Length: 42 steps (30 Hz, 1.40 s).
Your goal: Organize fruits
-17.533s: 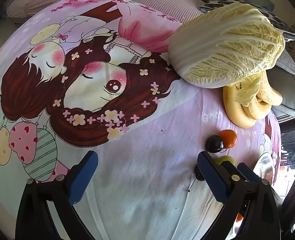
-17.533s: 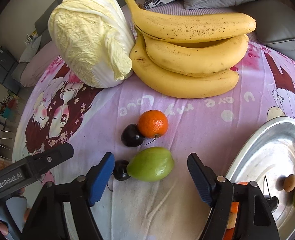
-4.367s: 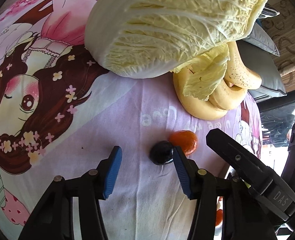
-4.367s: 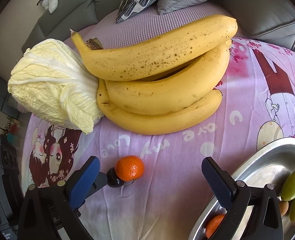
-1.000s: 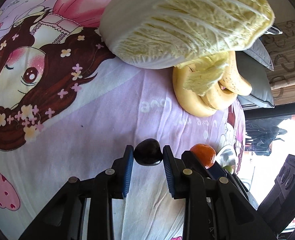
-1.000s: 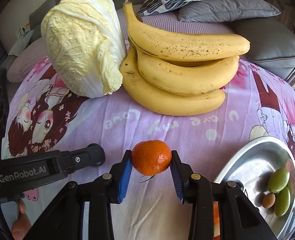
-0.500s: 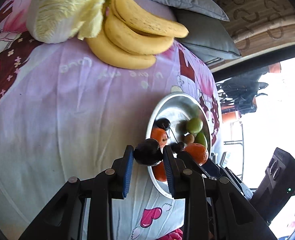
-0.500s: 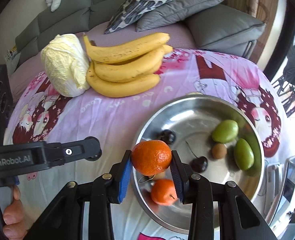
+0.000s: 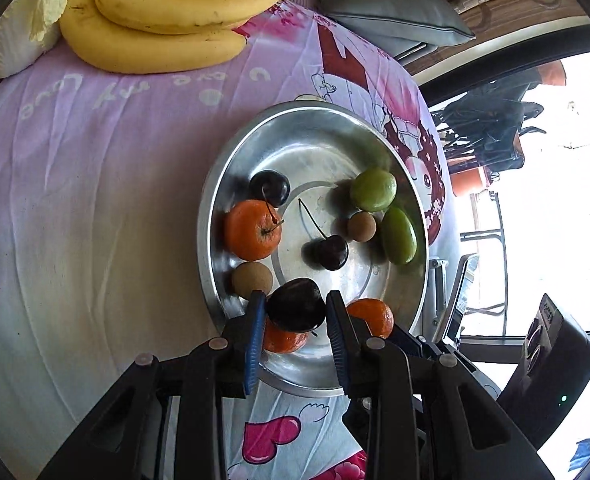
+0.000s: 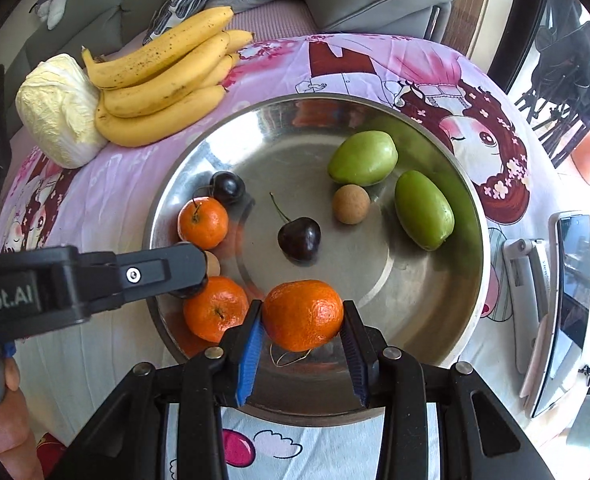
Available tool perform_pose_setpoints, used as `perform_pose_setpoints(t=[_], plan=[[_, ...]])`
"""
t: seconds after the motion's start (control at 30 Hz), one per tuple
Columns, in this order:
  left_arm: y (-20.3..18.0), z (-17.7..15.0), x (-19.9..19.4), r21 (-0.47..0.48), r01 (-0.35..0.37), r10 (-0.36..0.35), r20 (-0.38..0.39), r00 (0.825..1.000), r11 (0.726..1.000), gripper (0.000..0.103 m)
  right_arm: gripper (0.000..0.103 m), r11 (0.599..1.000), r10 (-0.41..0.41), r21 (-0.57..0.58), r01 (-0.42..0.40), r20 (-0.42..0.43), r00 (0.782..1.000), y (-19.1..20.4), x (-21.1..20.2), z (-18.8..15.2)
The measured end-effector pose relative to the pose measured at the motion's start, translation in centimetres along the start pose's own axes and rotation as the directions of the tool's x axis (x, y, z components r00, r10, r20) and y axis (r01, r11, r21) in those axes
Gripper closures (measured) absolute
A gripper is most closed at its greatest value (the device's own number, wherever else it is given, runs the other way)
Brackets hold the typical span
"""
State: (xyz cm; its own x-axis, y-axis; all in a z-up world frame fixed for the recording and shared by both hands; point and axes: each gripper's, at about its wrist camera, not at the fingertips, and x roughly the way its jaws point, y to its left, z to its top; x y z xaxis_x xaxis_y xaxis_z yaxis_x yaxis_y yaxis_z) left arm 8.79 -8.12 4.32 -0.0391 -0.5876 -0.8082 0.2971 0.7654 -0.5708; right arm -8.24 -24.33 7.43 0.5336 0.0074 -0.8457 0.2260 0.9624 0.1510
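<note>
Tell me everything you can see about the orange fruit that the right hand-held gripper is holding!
The orange fruit is round, bright orange, with bumpy, slightly shiny peel, like a mandarin. The right hand-held gripper squeezes it between two blue pads, one on each side. It hangs over the near edge of the shiny metal bowl, seemingly not resting on it yet. Another orange fruit lies just to its left. A thin curly thread shows beneath it.

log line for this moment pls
left gripper: shut on dark cherry | right gripper: shut on tangerine | both over metal bowl
</note>
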Motion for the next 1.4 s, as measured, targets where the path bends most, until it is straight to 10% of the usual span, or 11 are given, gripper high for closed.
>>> perform_pose_setpoints(t=[0.37,0.63,0.97,1.4], plan=[[0.8,-3.0,-3.1,0.011,-0.116,0.114,0.115,0.987,0.993,0.033,0.055,1.0,0.021,0.019,-0.021,0.015,1.0,-0.4,-0.6,-1.4],[5.1,-7.1,-4.6,-0.053,-0.429,0.432,0.169,0.886,0.902,0.012,0.036,1.0,0.016,0.005,-0.016,0.03,0.999,0.4,-1.7,-3.2],[7.8,-10.1,-5.3,-0.086,-0.485,0.492,0.151,0.857,0.871,0.012,0.006,0.999,0.038,-0.021,-0.038,0.021,0.999,2.1,-1.7,-4.8],[8.5,-10.5,-6.7,-0.145,-0.514,0.532,0.153,0.833,0.845,0.012,0.004,1.0,0.022,-0.014,-0.022,0.022,1.0,2.0,-1.6,-5.0]])
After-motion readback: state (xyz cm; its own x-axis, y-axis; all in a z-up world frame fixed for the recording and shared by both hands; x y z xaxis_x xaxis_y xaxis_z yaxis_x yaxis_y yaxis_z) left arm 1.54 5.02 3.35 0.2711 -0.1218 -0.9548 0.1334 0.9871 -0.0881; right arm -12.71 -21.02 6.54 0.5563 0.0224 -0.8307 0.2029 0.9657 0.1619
